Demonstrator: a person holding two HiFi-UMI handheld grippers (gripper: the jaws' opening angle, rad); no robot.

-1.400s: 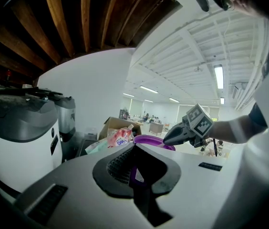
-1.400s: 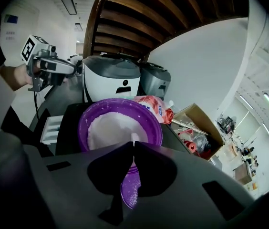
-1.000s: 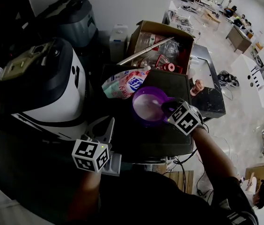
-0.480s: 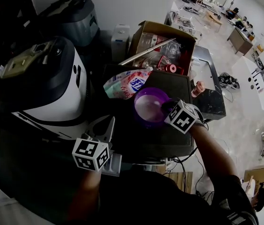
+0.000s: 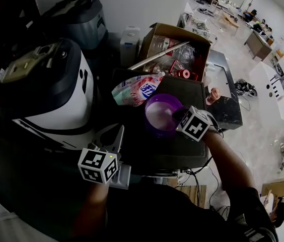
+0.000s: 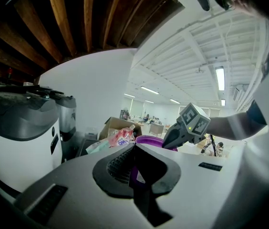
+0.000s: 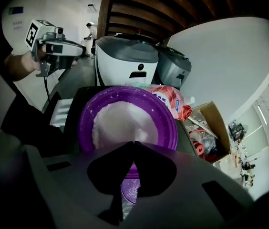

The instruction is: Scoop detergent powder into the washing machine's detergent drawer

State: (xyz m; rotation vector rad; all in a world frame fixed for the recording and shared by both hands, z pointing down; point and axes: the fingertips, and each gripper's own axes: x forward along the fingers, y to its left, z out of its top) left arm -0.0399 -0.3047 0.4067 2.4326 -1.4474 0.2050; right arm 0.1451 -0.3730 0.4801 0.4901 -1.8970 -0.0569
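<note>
Right gripper view looks steeply down on the purple bowl [image 7: 84, 128], which is heaped with white powder [image 7: 125, 120]. The right gripper [image 7: 134, 142] points at the bowl's near rim with its jaws closed tip to tip, and they have just been closing. In the gap behind the tips sits a narrow purple piece flecked with powder, which we take to be the scoop [image 7: 129, 192]. Its long axis runs along the jaws, with the rounded end back toward the camera and the working end apparently under the tips in the powder, though we cannot see that end. The coming move turns on the detergent drawer [image 7: 59, 112], a white compartmented tray near the bowl on the person's side of it. A loaded scoop has to lift out of the bowl and cross that rim level. The right hand has the scoop. The left gripper [image 6: 134, 146] hangs farther out from the bowl on that same side, nearer the drawer but idle. Its jaws are drawn together, with only a thin purple strip in the slit that we cannot identify. Against the earlier head view, the right gripper sits slightly closer over the bowl's rim and is rolled a little, while the left gripper and the bowl have not moved.
</note>
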